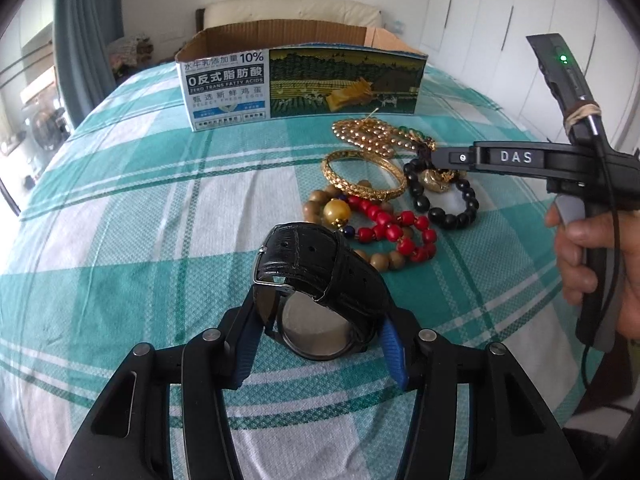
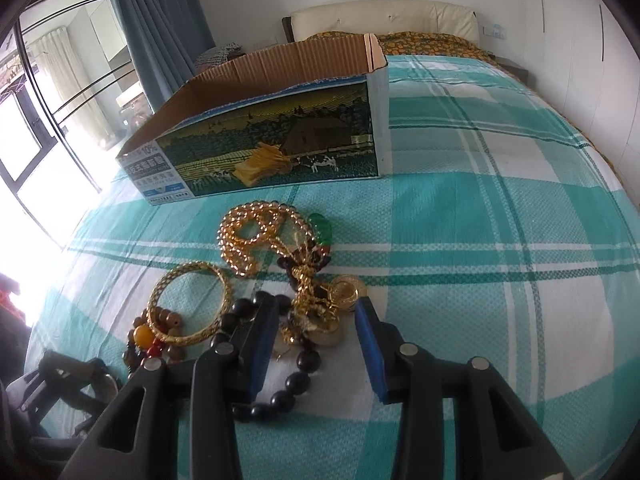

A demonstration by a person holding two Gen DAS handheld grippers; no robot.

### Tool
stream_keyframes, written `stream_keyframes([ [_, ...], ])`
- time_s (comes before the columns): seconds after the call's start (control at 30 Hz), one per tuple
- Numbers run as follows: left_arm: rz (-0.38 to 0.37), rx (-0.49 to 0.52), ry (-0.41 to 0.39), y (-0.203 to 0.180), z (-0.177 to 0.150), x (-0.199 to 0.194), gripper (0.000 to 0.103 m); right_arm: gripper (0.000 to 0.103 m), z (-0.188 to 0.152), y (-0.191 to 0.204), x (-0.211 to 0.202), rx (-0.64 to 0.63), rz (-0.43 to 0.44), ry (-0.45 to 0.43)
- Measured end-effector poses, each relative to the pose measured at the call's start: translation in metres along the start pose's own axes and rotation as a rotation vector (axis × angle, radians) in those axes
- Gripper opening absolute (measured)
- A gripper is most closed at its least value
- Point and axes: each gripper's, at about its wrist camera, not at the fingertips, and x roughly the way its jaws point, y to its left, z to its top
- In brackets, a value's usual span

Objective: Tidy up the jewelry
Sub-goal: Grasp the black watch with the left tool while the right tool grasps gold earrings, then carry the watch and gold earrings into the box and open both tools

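My left gripper (image 1: 320,314) is shut on a black watch (image 1: 316,264) with a leather strap, its blue pads pressing on both sides of the case. Beyond it lies a pile of jewelry: a gold bangle (image 1: 372,194), a red bead bracelet (image 1: 394,232), wooden beads with an amber bead (image 1: 337,212), a gold bead necklace (image 1: 372,134) and a black bead bracelet (image 1: 452,216). My right gripper (image 2: 316,304) stands open over the black bead bracelet (image 2: 298,384) and a gold pendant (image 2: 346,292), its pads apart from them. An open cardboard box (image 2: 272,136) sits behind the pile.
Everything lies on a bed with a teal plaid sheet (image 1: 120,240). A hand (image 1: 592,252) holds the right gripper (image 1: 440,159) at the right edge. A window and blue curtain (image 2: 152,20) are on the left, and a headboard (image 2: 384,20) is behind the box.
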Motion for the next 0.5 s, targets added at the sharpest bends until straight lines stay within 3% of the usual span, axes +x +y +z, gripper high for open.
stream_keyframes([
  [0.07,-0.002,0.002,-0.003,0.0,0.0,0.0,0.054,0.036,0.003,0.001,0.004,0.003,0.004,0.001],
  [0.17,-0.004,0.003,-0.008,0.0,-0.001,-0.001,0.054,0.013,0.003,0.004,0.001,-0.023,0.01,0.004],
  [0.23,-0.005,0.002,-0.009,0.0,-0.001,-0.001,0.054,0.008,0.002,0.007,-0.005,-0.051,-0.007,-0.004],
  [0.5,-0.015,-0.019,-0.011,0.005,-0.004,-0.004,0.053,0.007,-0.004,-0.005,-0.039,-0.001,0.047,-0.045],
])
